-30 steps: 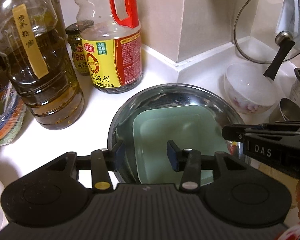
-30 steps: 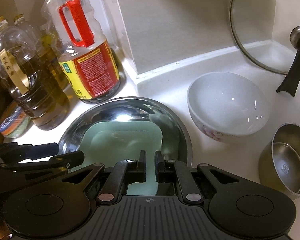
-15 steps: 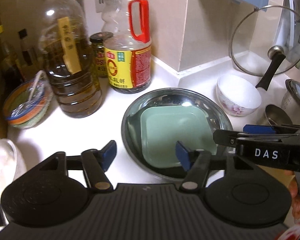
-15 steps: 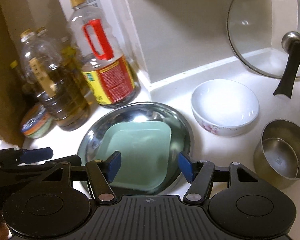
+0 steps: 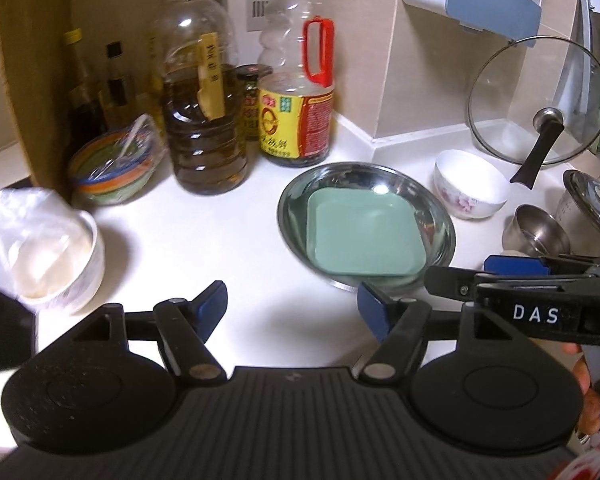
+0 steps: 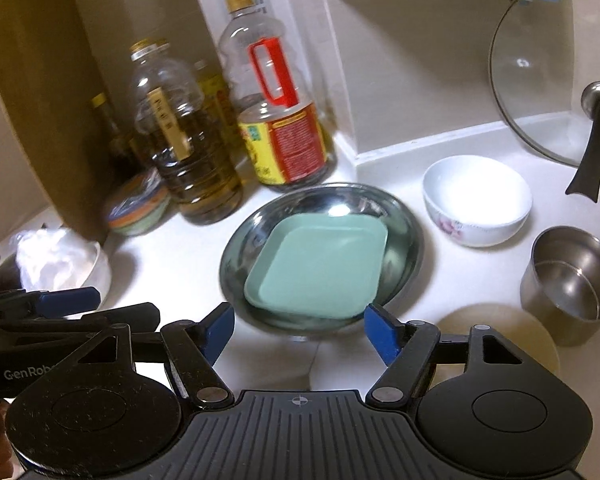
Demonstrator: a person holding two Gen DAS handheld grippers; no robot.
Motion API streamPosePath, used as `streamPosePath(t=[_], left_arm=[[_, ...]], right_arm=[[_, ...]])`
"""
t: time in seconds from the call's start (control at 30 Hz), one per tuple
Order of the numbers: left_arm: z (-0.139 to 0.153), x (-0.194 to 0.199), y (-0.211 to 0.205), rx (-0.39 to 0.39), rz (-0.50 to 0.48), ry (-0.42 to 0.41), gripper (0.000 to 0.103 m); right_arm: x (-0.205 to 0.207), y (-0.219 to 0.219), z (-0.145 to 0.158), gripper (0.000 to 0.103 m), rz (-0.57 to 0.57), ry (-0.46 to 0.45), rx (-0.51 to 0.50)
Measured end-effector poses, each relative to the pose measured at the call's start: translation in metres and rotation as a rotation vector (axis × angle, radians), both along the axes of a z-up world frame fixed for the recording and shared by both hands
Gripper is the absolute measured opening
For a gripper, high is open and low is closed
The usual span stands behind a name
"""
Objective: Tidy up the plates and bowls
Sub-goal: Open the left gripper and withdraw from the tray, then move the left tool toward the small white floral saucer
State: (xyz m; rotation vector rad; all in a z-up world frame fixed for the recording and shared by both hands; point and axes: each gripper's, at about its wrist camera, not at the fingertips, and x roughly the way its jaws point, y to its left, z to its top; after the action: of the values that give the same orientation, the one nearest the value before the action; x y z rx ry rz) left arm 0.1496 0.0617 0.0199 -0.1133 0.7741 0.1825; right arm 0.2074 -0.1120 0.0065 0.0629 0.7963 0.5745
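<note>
green sq plate (image 6: 320, 268) lies inside steel dish (image 6: 404, 220) on white counter (image 5: 204, 236) | white bowl (image 6: 476, 200) just R of dish, apart | L gripper (image 5: 292, 304) + R gripper (image 6: 298, 326) jaws just been opening, wide apart, nothing between | plate's near edge partly behind R pad | bare counter L of dish

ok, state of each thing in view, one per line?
left tongs: open, empty, jaws just opened
right tongs: open, empty, jaws just opened
green square plate: nested in steel plate, empty
steel plate: on counter, holding green plate
white floral bowl: upright, empty
steel cup: upright
glass lid: leaning against wall
</note>
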Motion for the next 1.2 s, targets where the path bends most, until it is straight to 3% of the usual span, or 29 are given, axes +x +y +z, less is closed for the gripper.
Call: streamPosePath(t=[0.6, 1.2], left_arm=[[-0.011, -0.068, 0.011, -0.009, 0.134, 0.034, 0.070], [-0.018, -0.102, 0.035, -0.008, 0.267, 0.061, 0.070]], right_arm=[[-0.046, 0.020, -0.012, 0.072, 0.137, 0.025, -0.033], [-0.062, 0.059, -0.020, 0.072, 0.265, 0.037, -0.041]])
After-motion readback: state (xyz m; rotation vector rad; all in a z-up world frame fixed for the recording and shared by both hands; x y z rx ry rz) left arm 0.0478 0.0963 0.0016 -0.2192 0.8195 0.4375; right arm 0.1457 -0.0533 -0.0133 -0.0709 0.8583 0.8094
